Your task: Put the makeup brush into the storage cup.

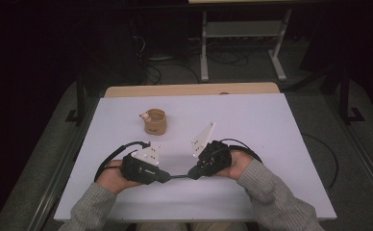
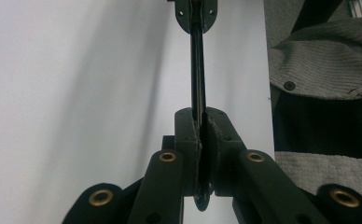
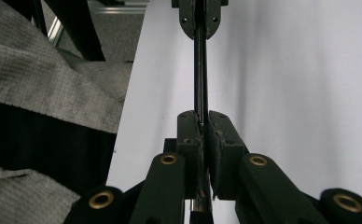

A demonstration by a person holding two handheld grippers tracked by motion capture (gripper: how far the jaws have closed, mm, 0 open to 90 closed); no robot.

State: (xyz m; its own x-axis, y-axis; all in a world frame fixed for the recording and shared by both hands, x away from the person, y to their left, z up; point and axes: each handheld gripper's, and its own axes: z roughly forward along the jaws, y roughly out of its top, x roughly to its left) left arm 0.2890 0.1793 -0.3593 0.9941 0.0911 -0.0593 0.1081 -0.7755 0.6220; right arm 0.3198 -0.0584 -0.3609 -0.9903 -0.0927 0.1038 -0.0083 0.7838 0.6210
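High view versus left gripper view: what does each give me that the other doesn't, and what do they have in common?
High view: a tan roll standing apart from the hands on the white table, plus the grey plates on top of both grippers. Left gripper view: a close look at the left gripper, its jaws pressed onto a thin black rod, and a dark button on the grey sleeve. Shared: the rod spanning from the left gripper to the right gripper, both shut on it, over the white table.
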